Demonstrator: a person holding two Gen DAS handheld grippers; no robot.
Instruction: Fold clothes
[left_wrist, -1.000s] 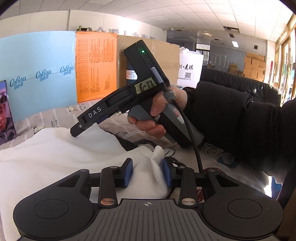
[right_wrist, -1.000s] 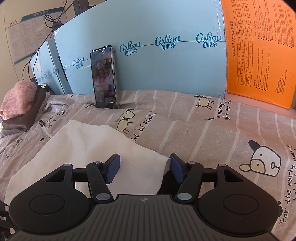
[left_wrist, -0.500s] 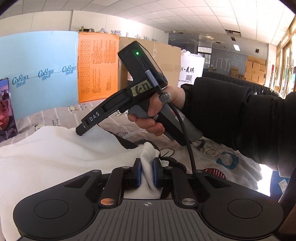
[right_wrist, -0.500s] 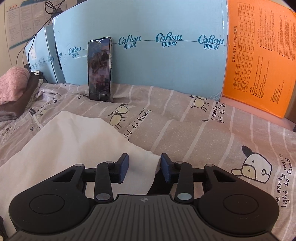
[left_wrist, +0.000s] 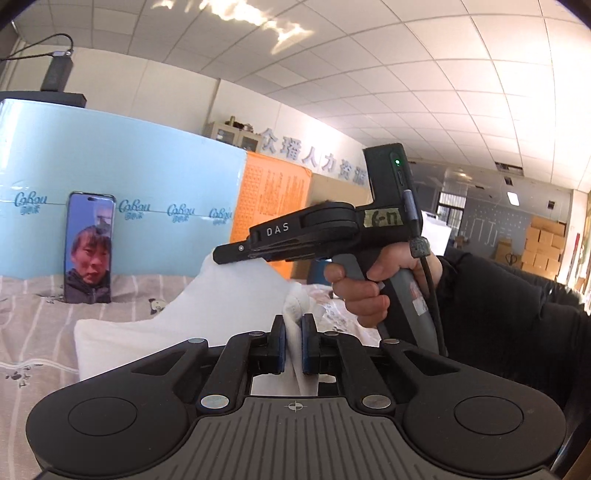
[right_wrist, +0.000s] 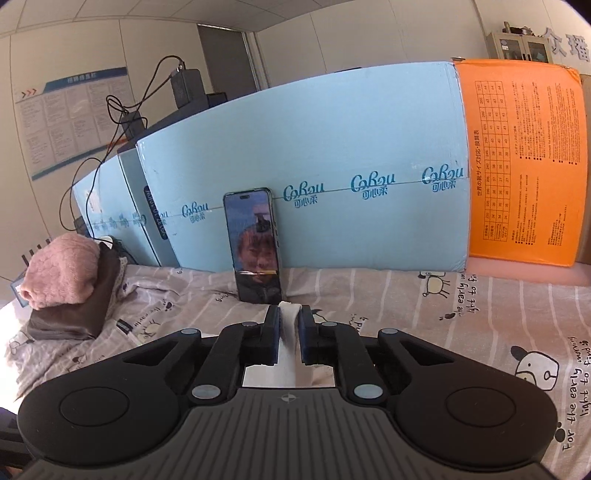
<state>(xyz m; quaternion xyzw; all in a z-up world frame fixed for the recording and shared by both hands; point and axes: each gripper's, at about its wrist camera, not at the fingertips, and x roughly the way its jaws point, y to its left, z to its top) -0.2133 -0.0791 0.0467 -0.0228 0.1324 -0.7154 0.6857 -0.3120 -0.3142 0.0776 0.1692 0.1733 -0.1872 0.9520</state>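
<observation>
A white garment (left_wrist: 207, 314) hangs lifted above the bed, stretched between both grippers. My left gripper (left_wrist: 293, 332) is shut on a bunched edge of it. In the left wrist view the right gripper (left_wrist: 229, 253), held by a hand (left_wrist: 369, 288) in a black sleeve, pinches the cloth's upper corner. In the right wrist view my right gripper (right_wrist: 289, 325) is shut on a narrow fold of the white garment (right_wrist: 288, 332); the cloth below is hidden by the gripper body.
A striped cartoon-print bed sheet (right_wrist: 424, 314) covers the bed. A phone (right_wrist: 255, 243) leans upright against a light blue board (right_wrist: 332, 147), with an orange board (right_wrist: 517, 166) to its right. Folded pink and brown clothes (right_wrist: 70, 284) are stacked at the left.
Both grippers went from open to shut on the white garment's edge, then rose, lifting the cloth off the bed. The right gripper now holds level instead of pointing downward.
</observation>
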